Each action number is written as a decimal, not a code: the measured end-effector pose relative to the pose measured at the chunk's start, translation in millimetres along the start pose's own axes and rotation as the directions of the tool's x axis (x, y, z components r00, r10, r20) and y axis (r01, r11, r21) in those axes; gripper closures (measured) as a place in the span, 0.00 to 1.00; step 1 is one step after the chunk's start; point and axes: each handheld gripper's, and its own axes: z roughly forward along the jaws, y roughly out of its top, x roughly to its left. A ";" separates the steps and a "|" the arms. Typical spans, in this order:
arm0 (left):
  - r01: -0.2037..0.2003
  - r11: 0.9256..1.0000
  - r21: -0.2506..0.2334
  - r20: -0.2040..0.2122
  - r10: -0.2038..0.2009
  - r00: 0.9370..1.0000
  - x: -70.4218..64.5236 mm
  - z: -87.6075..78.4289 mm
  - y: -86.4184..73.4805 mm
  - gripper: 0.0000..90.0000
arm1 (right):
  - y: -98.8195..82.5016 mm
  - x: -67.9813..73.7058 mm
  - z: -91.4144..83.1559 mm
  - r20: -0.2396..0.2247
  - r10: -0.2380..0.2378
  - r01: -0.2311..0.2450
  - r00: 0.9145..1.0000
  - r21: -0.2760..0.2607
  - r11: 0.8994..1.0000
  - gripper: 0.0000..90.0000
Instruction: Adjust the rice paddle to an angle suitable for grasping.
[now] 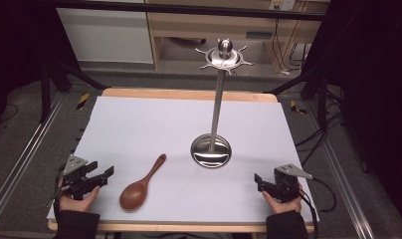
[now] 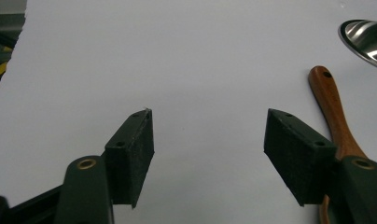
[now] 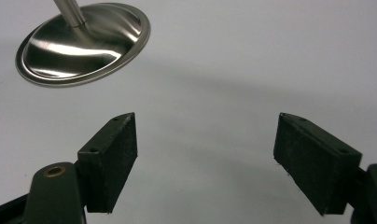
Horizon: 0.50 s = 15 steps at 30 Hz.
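A brown wooden spoon (image 1: 142,184) lies on the white sheet near the front, bowl toward me and handle pointing up and right. In the left gripper view the spoon's handle (image 2: 333,112) runs behind the right jaw. A steel hanging stand (image 1: 217,107) rises from a round base (image 1: 211,151) at mid table, with a hooked crown on top (image 1: 224,56); the base (image 3: 84,44) also shows in the right gripper view. My left gripper (image 1: 108,173) rests at the front left, open and empty, left of the spoon. My right gripper (image 1: 258,180) rests at the front right, open and empty.
The white sheet (image 1: 139,124) covers a wooden table (image 1: 189,93). Black tripod legs and cables stand on the floor at both sides. A shelf unit (image 1: 209,25) stands behind the table.
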 end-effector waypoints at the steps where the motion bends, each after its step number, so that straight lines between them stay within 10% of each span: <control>1: -0.002 1.000 0.001 0.004 0.002 1.000 -1.0 -0.3 0.4 0.38 | -0.4 0.0 -0.5 0.004 0.000 0.000 1.000 -0.003 1.000 0.25; 15: -0.059 0.998 0.037 0.031 0.058 0.998 -13.6 0.2 7.5 0.41 | -3.6 2.4 3.1 -0.010 -0.021 0.022 1.000 0.034 0.999 0.29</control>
